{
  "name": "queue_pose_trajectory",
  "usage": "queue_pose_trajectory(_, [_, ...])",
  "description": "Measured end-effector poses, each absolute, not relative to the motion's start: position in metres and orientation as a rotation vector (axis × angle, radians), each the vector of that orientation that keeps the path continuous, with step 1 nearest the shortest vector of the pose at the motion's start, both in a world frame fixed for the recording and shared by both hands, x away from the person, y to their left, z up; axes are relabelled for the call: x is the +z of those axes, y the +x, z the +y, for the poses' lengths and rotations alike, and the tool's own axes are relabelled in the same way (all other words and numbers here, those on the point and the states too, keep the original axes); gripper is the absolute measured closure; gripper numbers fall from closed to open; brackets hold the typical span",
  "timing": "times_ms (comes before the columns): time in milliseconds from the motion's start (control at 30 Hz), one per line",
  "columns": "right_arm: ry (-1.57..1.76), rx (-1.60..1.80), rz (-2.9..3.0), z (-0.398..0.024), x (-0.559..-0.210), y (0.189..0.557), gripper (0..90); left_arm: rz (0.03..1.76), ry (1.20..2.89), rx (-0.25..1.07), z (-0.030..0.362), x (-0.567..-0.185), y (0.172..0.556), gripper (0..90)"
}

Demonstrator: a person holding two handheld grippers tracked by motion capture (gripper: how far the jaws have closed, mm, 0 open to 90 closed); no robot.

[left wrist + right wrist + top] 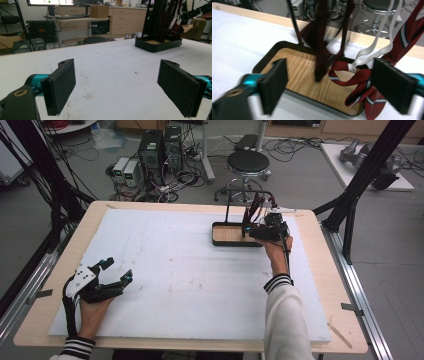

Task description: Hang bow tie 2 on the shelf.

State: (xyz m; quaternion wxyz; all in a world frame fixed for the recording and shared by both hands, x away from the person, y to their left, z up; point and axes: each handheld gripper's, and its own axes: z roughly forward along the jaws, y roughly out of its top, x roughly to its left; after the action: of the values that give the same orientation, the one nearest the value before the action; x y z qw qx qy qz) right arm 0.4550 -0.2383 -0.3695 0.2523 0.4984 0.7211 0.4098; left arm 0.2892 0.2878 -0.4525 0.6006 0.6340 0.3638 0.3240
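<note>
A black tray (220, 242) with a wooden floor sits at the far right of the white mat, under a thin black rack (227, 205). A dark maroon tie (322, 45) hangs from the rack with its tip in the tray (269, 53). A red striped tie (362, 82) lies looped in the tray's right end and spills over the rim, beside a white strap (374, 50). My right gripper (330, 75) is open just over the tray, holding nothing; the high view has it (250, 230) at the tray's right end. My left gripper (118, 270) rests open and empty at the front left (117, 85).
The white foam mat (175, 280) covers most of the wooden table. Slanted black frame posts (360, 185) stand at the right edge. Beyond the far edge are a round stool (248, 162) and computer towers (160, 147) amid cables.
</note>
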Motion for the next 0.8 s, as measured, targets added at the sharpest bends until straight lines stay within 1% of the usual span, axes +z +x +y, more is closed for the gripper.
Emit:
queue_pose_trajectory(200, [1.321, 1.170, 1.978, -0.244, -0.362, 0.449, 10.6, 0.842, 1.475, 0.757, 0.287, -0.452, 0.289, 15.5])
queue_pose_trajectory(367, [1.241, 1.219, 1.997, -0.253, -0.352, 0.433, 10.5, 0.843, 1.474, 0.754, 0.287, -0.452, 0.289, 15.5])
queue_pose_trajectory(633, [1.152, 1.347, 1.904, -0.275, -0.347, 0.376, 10.5, 0.838, 1.479, 0.755, 0.287, -0.452, 0.289, 15.5])
queue_pose_trajectory(800, [1.064, 1.396, 1.857, -0.280, -0.363, 0.336, 10.6, 0.833, 1.477, 0.760, 0.287, -0.452, 0.289, 15.4])
